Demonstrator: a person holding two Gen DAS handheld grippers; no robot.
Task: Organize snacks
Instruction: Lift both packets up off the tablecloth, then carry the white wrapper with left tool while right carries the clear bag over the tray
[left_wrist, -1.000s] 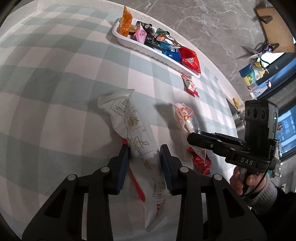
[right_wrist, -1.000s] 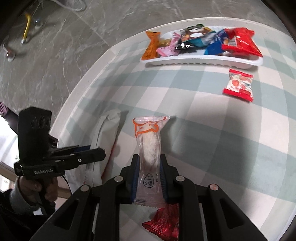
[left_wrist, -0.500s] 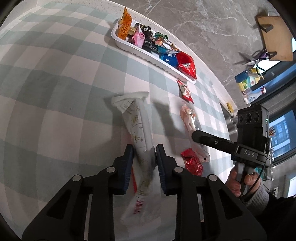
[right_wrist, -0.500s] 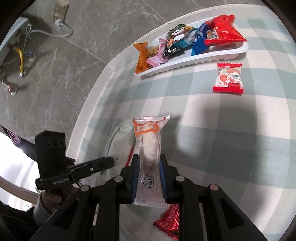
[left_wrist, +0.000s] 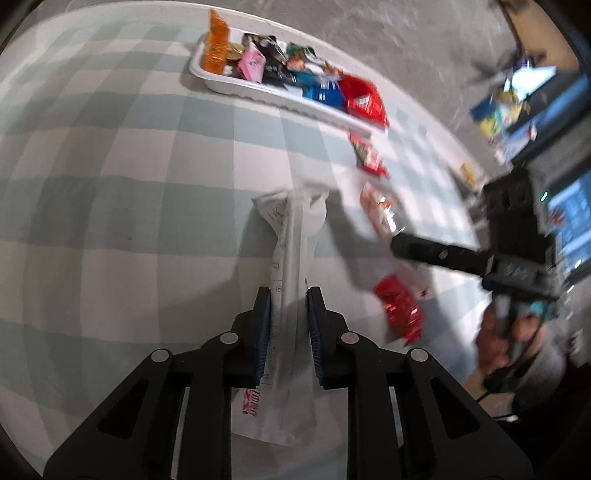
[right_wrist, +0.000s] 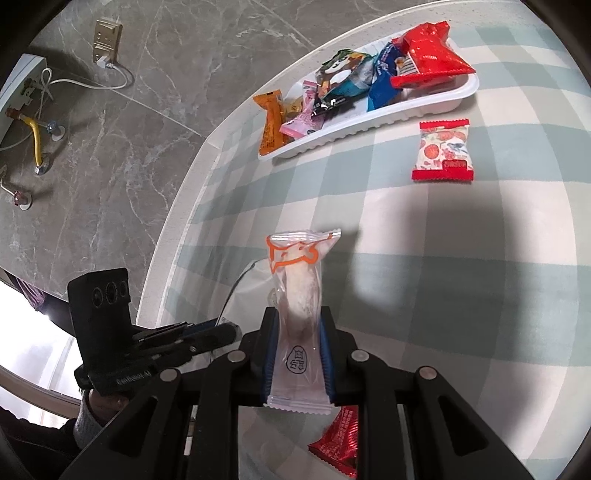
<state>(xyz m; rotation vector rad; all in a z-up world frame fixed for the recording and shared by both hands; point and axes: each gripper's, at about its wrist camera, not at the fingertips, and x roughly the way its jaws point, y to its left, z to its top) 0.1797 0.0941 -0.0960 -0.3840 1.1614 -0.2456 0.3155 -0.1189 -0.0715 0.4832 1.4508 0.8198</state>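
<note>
My left gripper (left_wrist: 289, 295) is shut on a long white printed snack packet (left_wrist: 293, 236), lifted above the checked tablecloth. My right gripper (right_wrist: 298, 314) is shut on a clear packet with an orange outline and a white roll inside (right_wrist: 300, 280), held upright off the cloth. A white tray (right_wrist: 424, 107) (left_wrist: 255, 88) full of several mixed snacks sits at the far edge of the table. A red-and-white fruit-print packet (right_wrist: 443, 151) (left_wrist: 367, 155) lies just in front of the tray. A red foil packet (left_wrist: 400, 314) (right_wrist: 340, 446) lies on the cloth near the grippers.
The table's left edge (right_wrist: 177, 236) curves close by, with grey marble floor (right_wrist: 110, 147) beyond it. A wall socket with a white cable (right_wrist: 107, 40) and a yellow pipe (right_wrist: 35, 136) sit on the floor side. A hand (left_wrist: 506, 332) holds the right gripper's handle.
The left jaws closed on the white packet and raised it off the cloth. The right gripper kept its grip on the clear packet and rolled a little; the view shifted toward the tray.
</note>
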